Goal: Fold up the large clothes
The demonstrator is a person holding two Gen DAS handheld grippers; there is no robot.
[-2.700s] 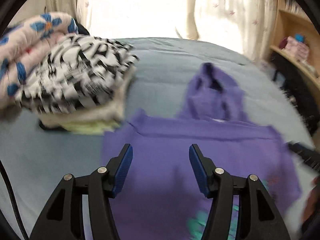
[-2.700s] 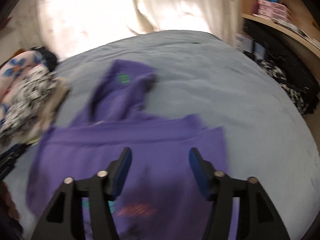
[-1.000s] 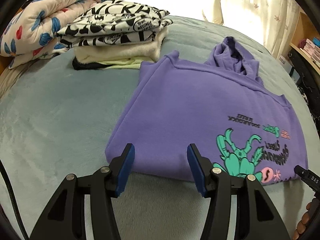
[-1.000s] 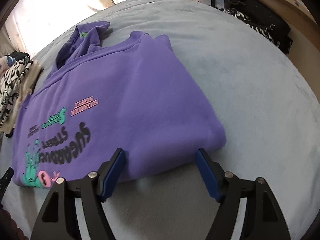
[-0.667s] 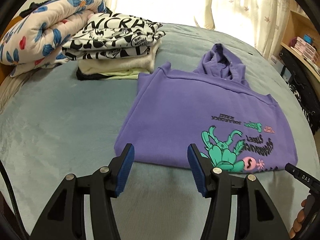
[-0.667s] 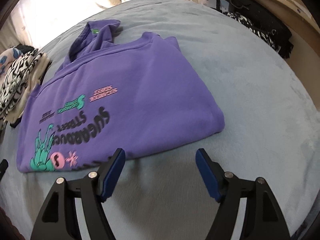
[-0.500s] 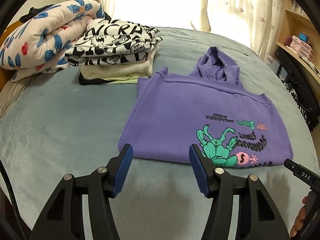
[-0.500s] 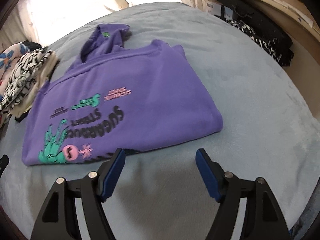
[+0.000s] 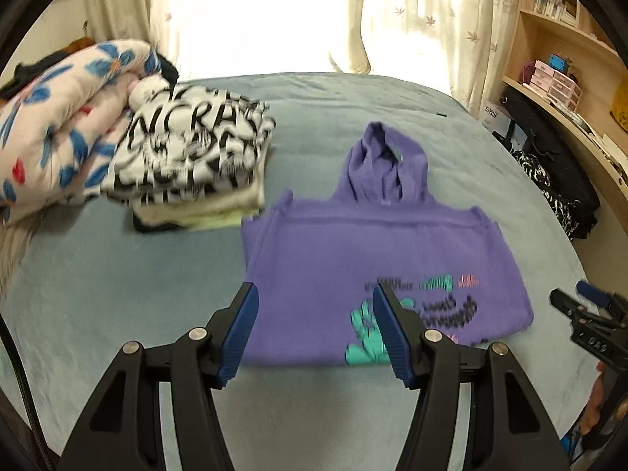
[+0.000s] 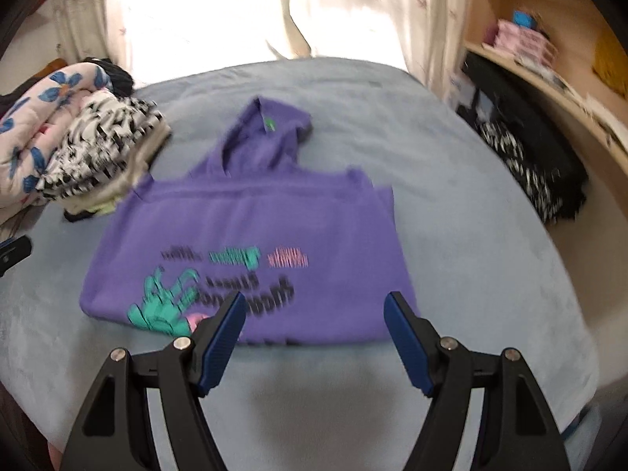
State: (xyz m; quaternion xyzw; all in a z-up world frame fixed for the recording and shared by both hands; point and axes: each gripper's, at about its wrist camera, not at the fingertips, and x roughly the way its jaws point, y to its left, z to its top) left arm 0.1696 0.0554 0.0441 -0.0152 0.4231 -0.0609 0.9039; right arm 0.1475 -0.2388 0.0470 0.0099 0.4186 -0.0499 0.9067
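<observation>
A purple hoodie [image 9: 353,243] lies folded into a rectangle on the grey-blue bed [image 9: 98,274], hood pointing to the window, green and pink print face up. In the right wrist view the hoodie [image 10: 255,219] lies the same way. My left gripper [image 9: 314,290] hovers above its near left part, open, with nothing between the pads. My right gripper [image 10: 316,296] hangs over the near right edge, also open and holding nothing. The right gripper [image 9: 588,314] shows at the right rim of the left wrist view, with part of a hand below it.
A stack of folded clothes [image 9: 188,165] topped by a black-and-white print sits left of the hoodie, beside a rolled floral quilt [image 9: 59,125]. A wooden shelf [image 9: 569,78] and dark clothes [image 9: 557,180] line the right side. Curtains hang behind the bed.
Both grippers have lifted up and away from the hoodie's near edge, so the whole folded hoodie and more of the bed now show. The hoodie itself has stayed flat in place.
</observation>
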